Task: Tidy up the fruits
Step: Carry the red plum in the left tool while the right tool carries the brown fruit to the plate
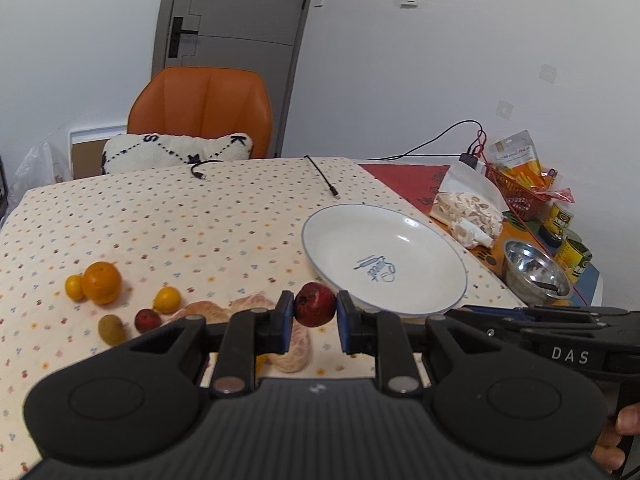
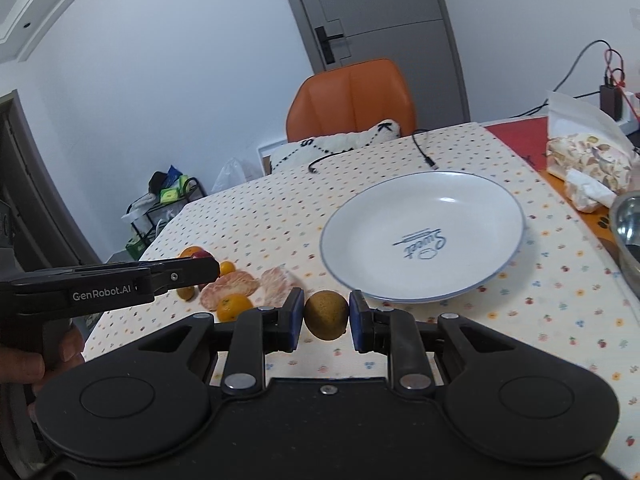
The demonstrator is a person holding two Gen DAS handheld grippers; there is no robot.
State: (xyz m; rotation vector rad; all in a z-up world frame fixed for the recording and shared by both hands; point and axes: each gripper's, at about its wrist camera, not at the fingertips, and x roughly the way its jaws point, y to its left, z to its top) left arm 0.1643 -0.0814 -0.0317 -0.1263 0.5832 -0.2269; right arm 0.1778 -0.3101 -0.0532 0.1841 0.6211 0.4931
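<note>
White walls, grey door (image 1: 224, 40) with black handle, orange chair (image 1: 200, 108), cushion (image 1: 176, 152), floral-clothed table (image 1: 180, 216)

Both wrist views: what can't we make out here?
- Pomelo segments: left wrist view, near parts hidden behind the left gripper and its red fruit.
- Steel bowl: right wrist view, cut off by the right edge.
- Underside of the kiwi in the right gripper: can't tell whether it is clear of the tablecloth.
- Plate print: only "Sweet" legible.
</note>
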